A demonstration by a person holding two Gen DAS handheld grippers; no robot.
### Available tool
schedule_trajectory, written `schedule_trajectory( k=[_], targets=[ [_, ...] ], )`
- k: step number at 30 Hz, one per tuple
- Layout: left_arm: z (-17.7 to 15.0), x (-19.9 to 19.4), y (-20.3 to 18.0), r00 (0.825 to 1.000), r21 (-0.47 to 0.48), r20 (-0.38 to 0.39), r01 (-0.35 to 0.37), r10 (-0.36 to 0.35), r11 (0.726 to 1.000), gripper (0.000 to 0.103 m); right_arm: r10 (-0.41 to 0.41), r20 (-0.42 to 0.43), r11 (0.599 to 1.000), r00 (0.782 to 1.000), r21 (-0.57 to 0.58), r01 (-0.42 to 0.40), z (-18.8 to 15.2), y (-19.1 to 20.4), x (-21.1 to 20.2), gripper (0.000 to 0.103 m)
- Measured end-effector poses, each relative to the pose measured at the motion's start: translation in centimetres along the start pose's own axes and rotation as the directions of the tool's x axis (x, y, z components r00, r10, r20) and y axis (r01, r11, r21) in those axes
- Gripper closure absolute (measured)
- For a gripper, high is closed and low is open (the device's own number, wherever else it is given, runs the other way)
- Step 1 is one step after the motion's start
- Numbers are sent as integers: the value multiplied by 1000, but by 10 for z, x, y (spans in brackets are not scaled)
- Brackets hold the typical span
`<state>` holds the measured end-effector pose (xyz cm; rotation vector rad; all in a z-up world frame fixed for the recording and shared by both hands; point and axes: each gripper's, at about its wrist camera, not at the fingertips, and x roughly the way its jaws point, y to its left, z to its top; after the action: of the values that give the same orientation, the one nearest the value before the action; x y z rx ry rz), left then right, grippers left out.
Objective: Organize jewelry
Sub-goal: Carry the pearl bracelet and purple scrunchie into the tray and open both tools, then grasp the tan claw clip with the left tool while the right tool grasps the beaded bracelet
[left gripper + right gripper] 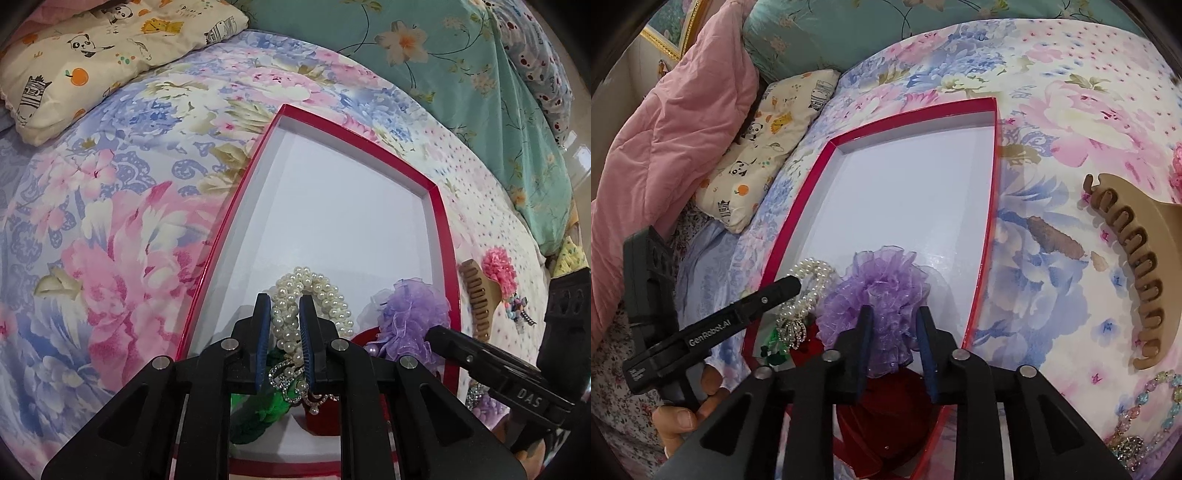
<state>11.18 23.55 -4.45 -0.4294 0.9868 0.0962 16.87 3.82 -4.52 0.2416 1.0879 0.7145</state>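
Jewelry is the business on this bed: a pearl bracelet (pixel 314 306) sits at the near end of the red-rimmed box (pixel 236 206), and the left gripper (pixel 283 332) has its jaws closed on the strands, blue pads pressing either side of the bunched pearls. Just below it lies a tangle of rhinestone pieces (pixel 291 376), a green scrunchie (pixel 266 406) and something dark red, all crowded together, and that's where I'd worry. If the pearls are lifted or dragged from here, the sparkly chain looks close enough to snag and come along, or the stretchy strands could slip out of the pads because only part of the loop is pinched. The right gripper (pixel 894 343) hovers at the purple organza scrunchie (pixel 875 291), jaws apart with the frill between them but not pressed, as far as I can judge; the fabric is so fluffy that a closing bite may catch only the edge and let it flop back. Both tools are working the same crowded corner, nearly side by side, so one could bump the other or knock the neighbouring pieces about. The box rests on soft floral bedding (pixel 122 229), which might let it tip or slide under a push. Out on the cover, the tan hair claw (pixel 1137 280) and a beaded bracelet (pixel 1156 402) wait beside the box, untouched.
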Motion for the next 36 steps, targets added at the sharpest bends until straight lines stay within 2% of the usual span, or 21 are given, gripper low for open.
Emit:
schedule_trajectory(
  k=[4, 8, 14, 18, 29, 32, 36],
  targets=[
    [-1, -3, -1, 1000, 1, 2, -13, 13, 1000, 84, 2, 9, 1000, 1000, -6, -2, 0, 4, -4, 69],
    [-3, -8, -3, 1000, 3, 3, -21, 21, 1000, 70, 7, 23, 1000, 1000, -7, -7, -1, 5, -10, 66],
    [-5, -19, -6, 1000, 2, 13, -24, 24, 1000, 63, 22, 50, 1000, 999, 7, -23, -3, 4, -25, 60],
    [-8, -30, -15, 999, 17, 29, -23, 22, 1000, 54, 33, 75, 999, 997, 15, -34, -8, 0, -41, 59],
    [-21, -44, -56, 1000, 67, 22, 20, -21, 998, 53, -1, 140, 994, 990, 105, -14, -25, -47, -92, 58],
    [-25, -46, -74, 999, 90, 15, 38, -40, 995, 47, -23, 158, 990, 987, 140, 0, -32, -66, -108, 58],
    [-29, -48, -96, 998, 127, 10, 61, -63, 990, 47, -53, 183, 981, 982, 191, 18, -40, -91, -129, 58]
  ],
)
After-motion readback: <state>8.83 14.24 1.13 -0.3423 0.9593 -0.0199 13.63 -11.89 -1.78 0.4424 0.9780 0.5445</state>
